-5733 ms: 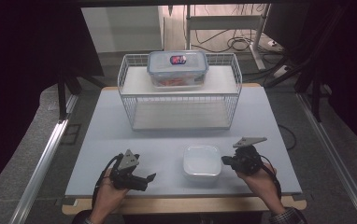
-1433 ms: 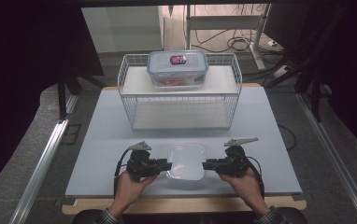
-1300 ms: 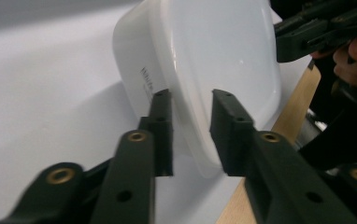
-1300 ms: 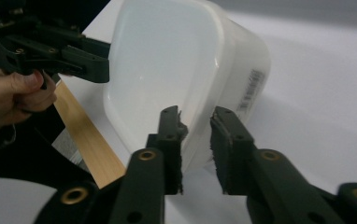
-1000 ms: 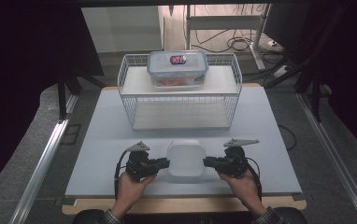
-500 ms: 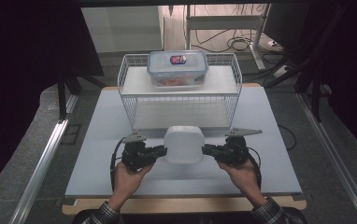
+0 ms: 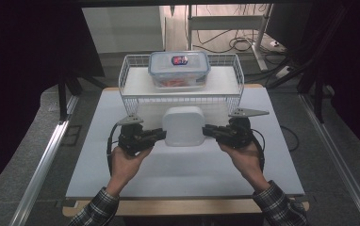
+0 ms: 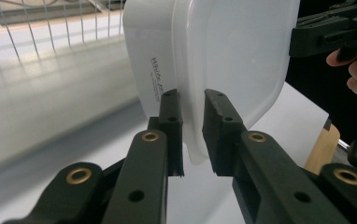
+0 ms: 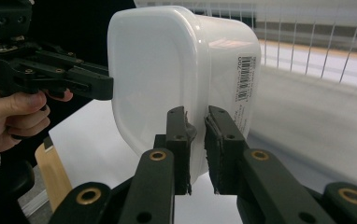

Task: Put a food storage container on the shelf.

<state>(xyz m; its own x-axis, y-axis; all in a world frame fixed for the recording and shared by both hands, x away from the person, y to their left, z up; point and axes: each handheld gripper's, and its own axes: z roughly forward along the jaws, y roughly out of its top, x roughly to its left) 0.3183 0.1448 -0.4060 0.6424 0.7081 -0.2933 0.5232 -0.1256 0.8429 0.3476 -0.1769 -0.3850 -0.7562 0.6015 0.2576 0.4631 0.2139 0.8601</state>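
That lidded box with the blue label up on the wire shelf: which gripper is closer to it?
Right, narrowly. The lidded box lies beyond both; right gripper and left gripper each clamp the white container below it.

A white wire rack (image 7: 180, 96) stands across the far half of the white surface (image 7: 183, 174), blocking the way forward. A lidded food container (image 7: 179, 69) occupies the middle of its top shelf, with bare shelf either side. The lower bay under the shelf lies open. The surface's near half is free.
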